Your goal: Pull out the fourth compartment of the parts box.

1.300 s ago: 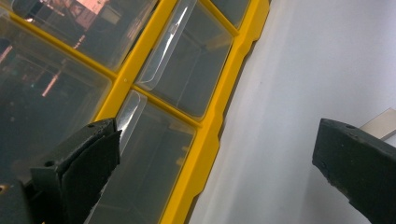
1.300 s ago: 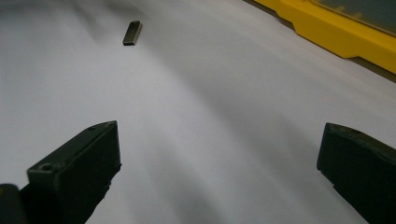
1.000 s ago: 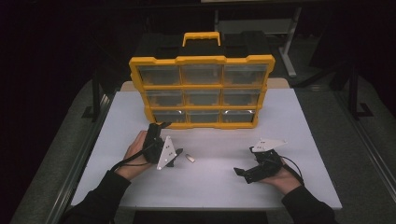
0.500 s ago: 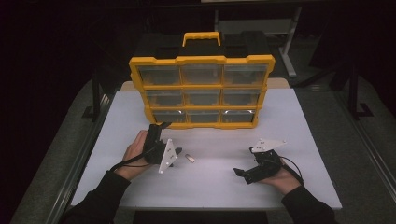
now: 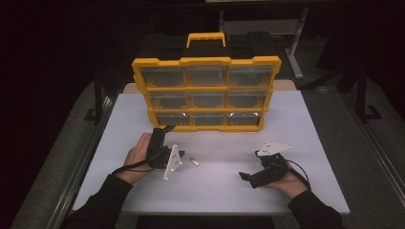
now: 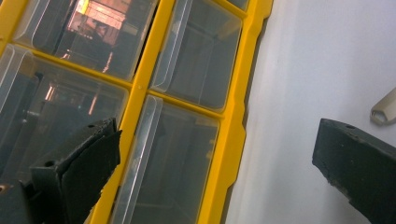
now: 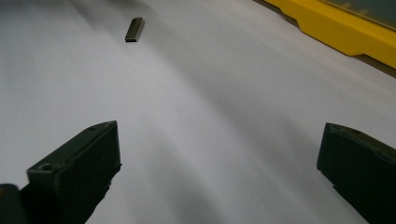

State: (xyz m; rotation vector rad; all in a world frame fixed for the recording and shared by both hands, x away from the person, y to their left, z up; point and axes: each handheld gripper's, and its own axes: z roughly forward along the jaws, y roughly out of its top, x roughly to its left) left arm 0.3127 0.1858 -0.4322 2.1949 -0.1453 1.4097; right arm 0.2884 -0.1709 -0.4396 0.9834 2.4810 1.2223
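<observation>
Yellow cabinet: plastic drawer organizer [image 5: 206, 93], three by three clear drawers, black-and-yellow carry handle on top, standing upright at the far middle of the surface [image 5: 310, 124].
Small part: short flat dark piece [image 5: 194, 161], lying loose on the surface in front of the organizer, just beside the left hand-held gripper's grey plate; in the right gripper view it lies well ahead of the jaws [image 7: 134, 29].
Left hand-held gripper [image 5: 165, 131]: released, jaws spread wide, tips close to the bottom-left drawer [image 5: 172, 119]; its own view looks onto clear drawer fronts [image 6: 168, 158] and the yellow frame, with nothing between the jaws.
Right hand-held gripper [image 5: 244, 176]: released, empty, resting low on the surface at the near right, aimed leftward toward the small part, well apart from it.
Change over the last second: left hand-held gripper has edged slightly forward toward the organizer's lowest row; right one and the small part lie as before.
Reading for the work: judged an approach on the bottom-left drawer, likely to open it; the drawer is shut and untouched, and the part is not yet picked up.
Next need: jaws must meet the drawer's front lip squarely; the clear plastic gives little to grip.
</observation>
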